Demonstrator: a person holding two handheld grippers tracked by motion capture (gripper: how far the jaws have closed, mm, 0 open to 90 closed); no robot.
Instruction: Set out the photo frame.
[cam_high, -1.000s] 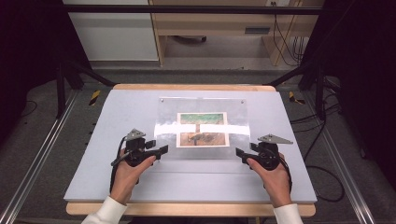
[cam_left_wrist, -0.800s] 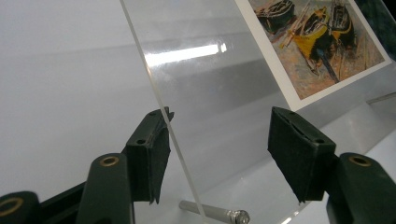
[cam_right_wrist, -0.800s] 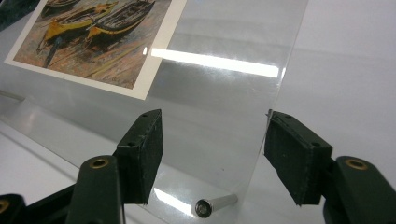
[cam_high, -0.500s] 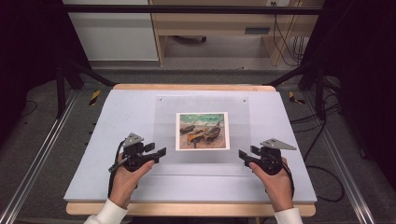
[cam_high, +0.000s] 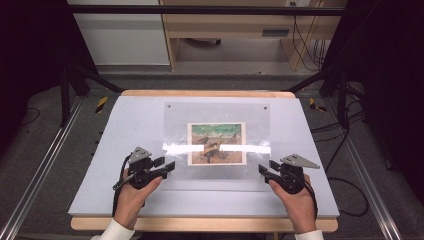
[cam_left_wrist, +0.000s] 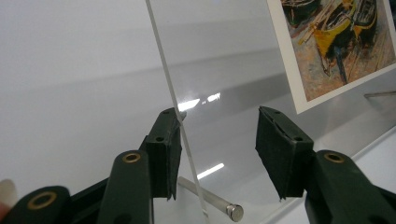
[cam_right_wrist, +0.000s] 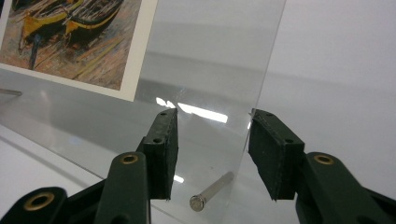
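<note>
Working on a clear sheet (cam_high: 175, 130) laid flat on the middle of the grey tabletop (cam_high: 125, 125), over a small picture (cam_high: 216, 143) of boats. Two small holes visible near the sheet's far corners; a bright glare band across its near half.

Seen at each near corner, in the gripper views: a short metal pin (cam_left_wrist: 210, 198) (cam_right_wrist: 212, 190) under or through the sheet, its exact seat hard to make out.

Left claw (cam_high: 167, 164) brought to the sheet's near left corner, right claw (cam_high: 264, 167) to the near right corner, both pointing inward. Jaws of both roughly half open and just now closing. In the left gripper view, the sheet's thin edge (cam_left_wrist: 175, 100) running close along one pad, with the other pad well clear of it. In the right gripper view, the edge (cam_right_wrist: 261, 84) standing in the gap nearer one pad, daylight on both sides. No firm pinch on either side yet, so nothing held.

Judged from this: approach and lining-up done, with both corners already bracketed. Left to do: finishing the squeeze on both edges, then moving the sheet evenly so the picture beneath keeps its place. Cannot tell whether the sheet is meant to come off or be settled onto the pins.
</note>
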